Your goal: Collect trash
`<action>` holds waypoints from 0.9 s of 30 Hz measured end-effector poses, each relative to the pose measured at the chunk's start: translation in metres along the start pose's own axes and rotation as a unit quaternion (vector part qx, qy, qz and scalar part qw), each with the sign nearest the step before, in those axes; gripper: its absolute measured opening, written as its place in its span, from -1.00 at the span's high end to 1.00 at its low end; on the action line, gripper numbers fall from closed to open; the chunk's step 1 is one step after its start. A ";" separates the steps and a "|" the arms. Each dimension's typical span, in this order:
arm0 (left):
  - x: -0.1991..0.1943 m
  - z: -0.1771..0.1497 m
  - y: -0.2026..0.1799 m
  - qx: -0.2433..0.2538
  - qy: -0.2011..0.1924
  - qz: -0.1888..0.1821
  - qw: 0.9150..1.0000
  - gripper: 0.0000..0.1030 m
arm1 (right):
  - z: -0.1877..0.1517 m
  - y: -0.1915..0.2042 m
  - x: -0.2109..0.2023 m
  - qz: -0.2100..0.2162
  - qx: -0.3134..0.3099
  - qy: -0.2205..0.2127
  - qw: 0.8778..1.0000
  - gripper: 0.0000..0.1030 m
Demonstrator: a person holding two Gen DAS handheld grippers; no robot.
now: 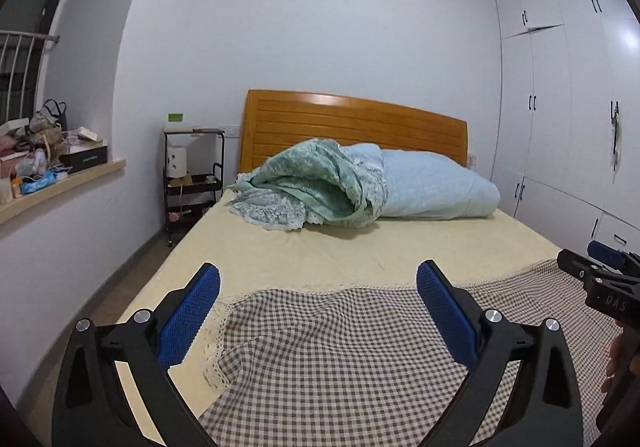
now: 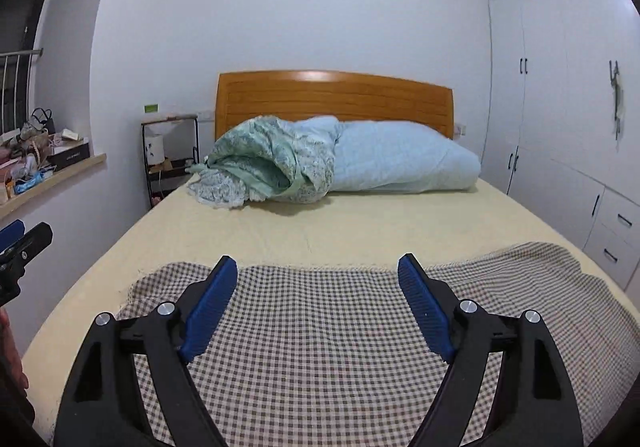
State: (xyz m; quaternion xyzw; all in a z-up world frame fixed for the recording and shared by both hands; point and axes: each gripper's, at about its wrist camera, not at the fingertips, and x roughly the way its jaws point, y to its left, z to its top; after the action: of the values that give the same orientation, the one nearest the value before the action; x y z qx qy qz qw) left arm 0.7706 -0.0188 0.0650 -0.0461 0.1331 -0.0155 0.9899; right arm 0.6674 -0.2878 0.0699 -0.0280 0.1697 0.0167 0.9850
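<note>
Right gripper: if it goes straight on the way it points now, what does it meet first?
Probably the checkered cloth on the bed. The right gripper is open and empty, tilted slightly down over it. Depth is unclear, so it might land further up, on the yellow sheet.

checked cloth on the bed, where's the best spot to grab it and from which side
Take the checked cloth at its lace-trimmed left corner, coming from the bed's left edge. There the hem lies loose and rumpled on the yellow sheet, offering a raised fold to pinch. The left gripper is open and probably nearest.
</note>
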 end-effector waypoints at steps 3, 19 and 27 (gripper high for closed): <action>-0.025 0.004 -0.004 -0.010 -0.005 -0.012 1.000 -0.86 | 0.005 0.000 -0.020 0.006 -0.001 -0.010 1.000 -0.53; -0.202 -0.017 -0.027 0.022 -0.056 -0.020 0.998 -0.86 | -0.038 -0.014 -0.143 0.005 -0.007 -0.016 1.000 -0.53; -0.316 -0.039 -0.017 0.022 -0.071 -0.004 0.997 -0.86 | -0.080 -0.017 -0.225 0.013 -0.010 -0.013 1.000 -0.53</action>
State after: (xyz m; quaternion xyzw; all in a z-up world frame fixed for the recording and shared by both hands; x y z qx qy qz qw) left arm 0.4557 -0.0255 0.1117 -0.0262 0.0618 -0.0192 0.9976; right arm 0.4300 -0.3151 0.0709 -0.0353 0.1571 0.0313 0.9865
